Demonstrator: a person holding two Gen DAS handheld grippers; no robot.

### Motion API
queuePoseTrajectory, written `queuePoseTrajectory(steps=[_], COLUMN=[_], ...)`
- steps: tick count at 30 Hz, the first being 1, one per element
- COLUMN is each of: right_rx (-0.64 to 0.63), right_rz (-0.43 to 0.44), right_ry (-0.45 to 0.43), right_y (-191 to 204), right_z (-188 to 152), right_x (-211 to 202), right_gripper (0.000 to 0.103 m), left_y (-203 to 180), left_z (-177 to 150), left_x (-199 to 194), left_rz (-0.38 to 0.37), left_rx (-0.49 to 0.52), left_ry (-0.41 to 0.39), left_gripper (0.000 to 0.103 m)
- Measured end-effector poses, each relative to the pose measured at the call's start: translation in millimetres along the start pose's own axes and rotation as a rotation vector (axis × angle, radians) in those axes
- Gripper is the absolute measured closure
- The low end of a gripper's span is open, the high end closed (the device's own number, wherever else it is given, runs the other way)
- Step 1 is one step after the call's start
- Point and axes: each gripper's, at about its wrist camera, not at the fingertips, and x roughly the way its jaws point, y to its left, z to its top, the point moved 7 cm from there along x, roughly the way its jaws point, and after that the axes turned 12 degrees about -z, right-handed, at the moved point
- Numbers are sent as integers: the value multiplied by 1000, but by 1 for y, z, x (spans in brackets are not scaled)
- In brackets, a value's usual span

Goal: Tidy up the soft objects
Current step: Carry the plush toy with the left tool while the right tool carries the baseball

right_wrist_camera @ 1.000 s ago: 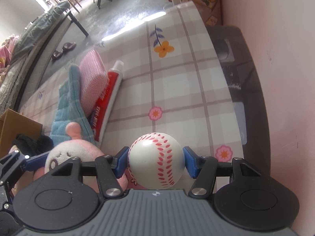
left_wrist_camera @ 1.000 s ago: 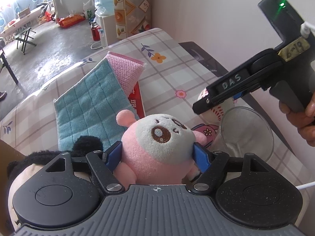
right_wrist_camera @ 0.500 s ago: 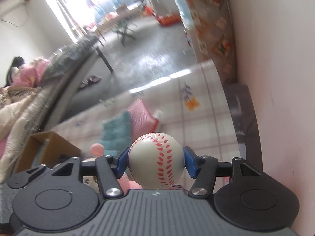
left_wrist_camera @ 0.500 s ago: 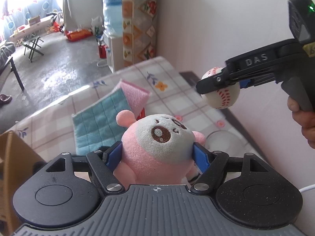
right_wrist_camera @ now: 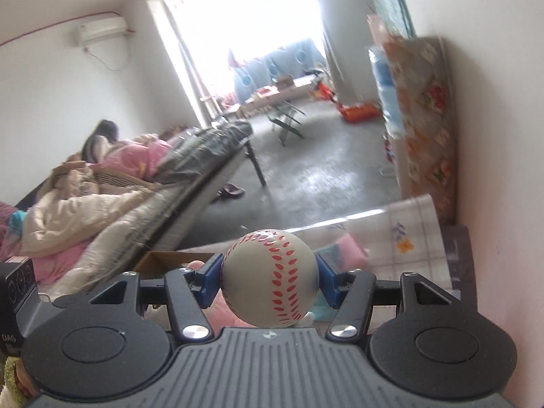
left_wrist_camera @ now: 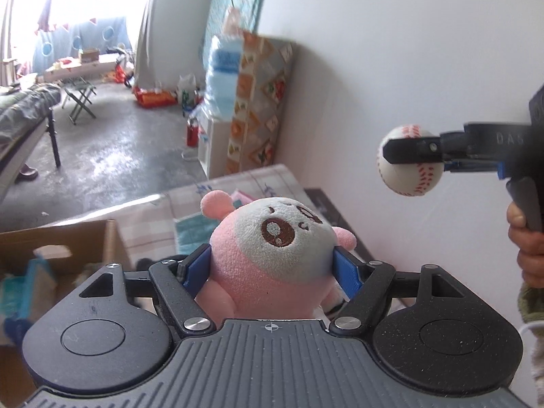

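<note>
Nearest in the left wrist view: left gripper (left_wrist_camera: 272, 267) with blue fingers (left_wrist_camera: 195, 268) clamped on the flanks of the pink plush toy (left_wrist_camera: 272, 255), face up and forward, carried in the air above the bench (left_wrist_camera: 149, 224). Same story in the right wrist view: right gripper (right_wrist_camera: 270, 280), fingers (right_wrist_camera: 210, 280) pressed against both sides of the baseball (right_wrist_camera: 270, 277), seams showing, also off the surface. Seen again from the left camera at upper right, ball (left_wrist_camera: 409, 161) pinched sideways, a hand (left_wrist_camera: 527, 244) on the handle below.

Just beyond and lower left: open cardboard box (left_wrist_camera: 57, 258), contents blurred, likely the bin for the soft things. Further out on the checked cloth: teal towel (left_wrist_camera: 193, 233) and a pink cloth (right_wrist_camera: 346, 253), mostly hidden behind the toy and ball. Past that, bare floor, a folding stool and a bright doorway.

Step in hand, by judgement: transport of two picked items, both secured, neither yet placed. Next move calls for swinging each toward the box, lowering over the opening one at a time to avoid a clash, then opening the fingers.
</note>
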Motion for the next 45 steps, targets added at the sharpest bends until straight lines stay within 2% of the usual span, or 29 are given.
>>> queuePoseTrajectory(steps=[5, 11, 16, 21, 25, 31, 36, 41, 45], right_rx=[-64, -139, -186, -183, -140, -101, -93, -104, -136], right_rz=[46, 134, 252, 363, 386, 319, 247, 181, 128], right_ry=[-55, -75, -33, 38, 161, 342, 440, 513, 569], right_y=[54, 130, 194, 244, 269, 285, 291, 294, 299], right_z=[-8, -24, -47, -66, -85, -111, -129, -142, -152], right_x=[-50, -94, -96, -65, -6, 88, 148, 194, 224], right_gripper=[42, 42, 42, 42, 42, 42, 42, 42, 42], left_y=[0, 8, 27, 64, 108, 171, 207, 236, 251], left_z=[-3, -17, -29, -46, -67, -101, -111, -118, -131], left_x=[-80, -156, -197, -219, -194, -145, -114, -93, -81], left_rz=[9, 44, 93, 189, 271, 340, 345, 390, 396], left_rx=[9, 19, 16, 5, -25, -55, -102, -81, -74], left_ry=[-100, -166, -179, -179, -87, 67, 172, 281, 366], left_gripper=[28, 28, 28, 28, 28, 28, 28, 28, 28])
